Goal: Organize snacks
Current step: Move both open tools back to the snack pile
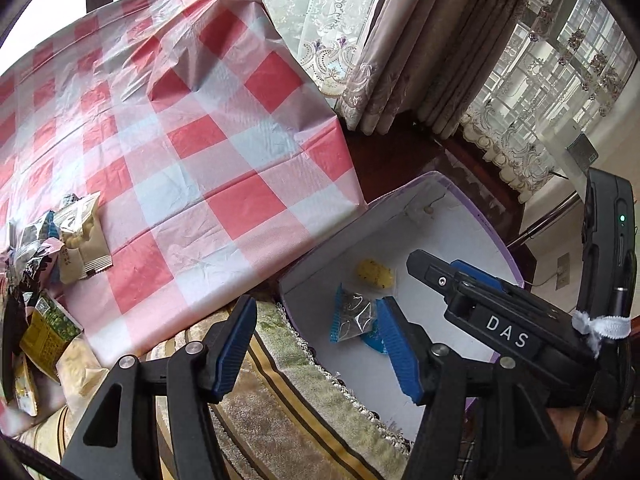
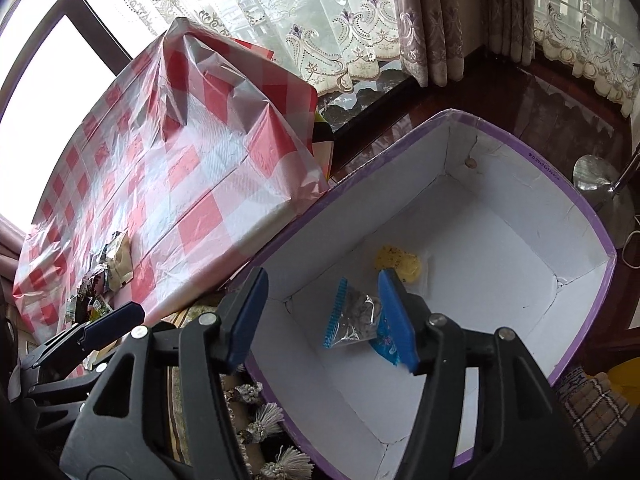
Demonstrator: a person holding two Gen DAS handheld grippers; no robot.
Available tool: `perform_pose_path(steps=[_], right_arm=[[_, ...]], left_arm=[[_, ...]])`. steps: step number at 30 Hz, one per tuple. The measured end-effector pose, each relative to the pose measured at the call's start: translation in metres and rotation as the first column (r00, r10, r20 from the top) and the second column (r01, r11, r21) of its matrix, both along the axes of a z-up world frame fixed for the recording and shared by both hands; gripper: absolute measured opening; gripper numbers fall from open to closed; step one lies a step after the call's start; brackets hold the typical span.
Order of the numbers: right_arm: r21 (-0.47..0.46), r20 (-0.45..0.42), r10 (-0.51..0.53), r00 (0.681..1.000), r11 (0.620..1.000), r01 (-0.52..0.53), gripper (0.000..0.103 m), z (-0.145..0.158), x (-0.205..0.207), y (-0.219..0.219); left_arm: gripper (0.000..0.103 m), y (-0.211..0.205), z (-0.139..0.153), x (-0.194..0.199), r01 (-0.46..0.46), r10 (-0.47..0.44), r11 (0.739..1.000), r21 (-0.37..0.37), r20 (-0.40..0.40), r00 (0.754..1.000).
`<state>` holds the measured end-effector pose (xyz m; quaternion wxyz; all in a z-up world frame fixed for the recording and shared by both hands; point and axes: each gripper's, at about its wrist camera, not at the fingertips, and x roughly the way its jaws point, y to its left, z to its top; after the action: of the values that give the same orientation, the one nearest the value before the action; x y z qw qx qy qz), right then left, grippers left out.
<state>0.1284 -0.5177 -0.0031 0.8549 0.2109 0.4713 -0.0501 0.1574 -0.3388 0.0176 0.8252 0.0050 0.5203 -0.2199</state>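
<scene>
While both grippers hang over the edge of the box, neither one holds anything. The left gripper has its blue pads spread apart with only air between them, above the striped, fringed cloth and the near rim of the box. The right gripper is likewise parted and empty, its pads framing the inside of the box from above; in the left wrist view its black body crosses over the box from the right.

The box is white inside with a purple rim and sits just beside the corner of the table, lower than the tabletop. On its floor lie two snacks: a clear packet with blue edges and, a little farther in, a yellow snack in a clear wrapper. The two lie near each other but apart.

The red-and-white checked tablecloth covers the table. A heap of snack packets lies near its left edge, with a beige packet on the side nearest the middle of the table and a green-and-yellow packet closer to the camera. Behind the table and box, lace curtains hang before the window.
</scene>
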Motion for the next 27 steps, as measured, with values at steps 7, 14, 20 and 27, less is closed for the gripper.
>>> perform_pose_path(steps=[7,14,20,27], right_arm=[[-0.04,0.029,0.007,1.0,0.999,-0.006,0.066,0.023,-0.004,0.01],[-0.053,0.023,0.12,0.993,0.992,-0.119,0.068,0.029,-0.001,0.056],[-0.059,0.011,0.25,0.968,0.967,-0.249,0.069,0.031,0.0,0.109],[-0.068,0.005,0.388,0.922,0.92,-0.387,0.072,0.033,-0.001,0.17]], left_arm=[[0.063,0.041,0.013,-0.013,-0.087,0.088,0.995,-0.05,0.029,0.996],[0.063,0.089,0.018,-0.026,-0.185,0.189,0.977,-0.105,0.031,0.981],[0.063,0.138,0.024,-0.045,-0.281,0.289,0.95,-0.139,0.047,0.956],[0.063,0.212,0.023,-0.067,-0.431,0.442,0.886,-0.169,0.028,0.897]])
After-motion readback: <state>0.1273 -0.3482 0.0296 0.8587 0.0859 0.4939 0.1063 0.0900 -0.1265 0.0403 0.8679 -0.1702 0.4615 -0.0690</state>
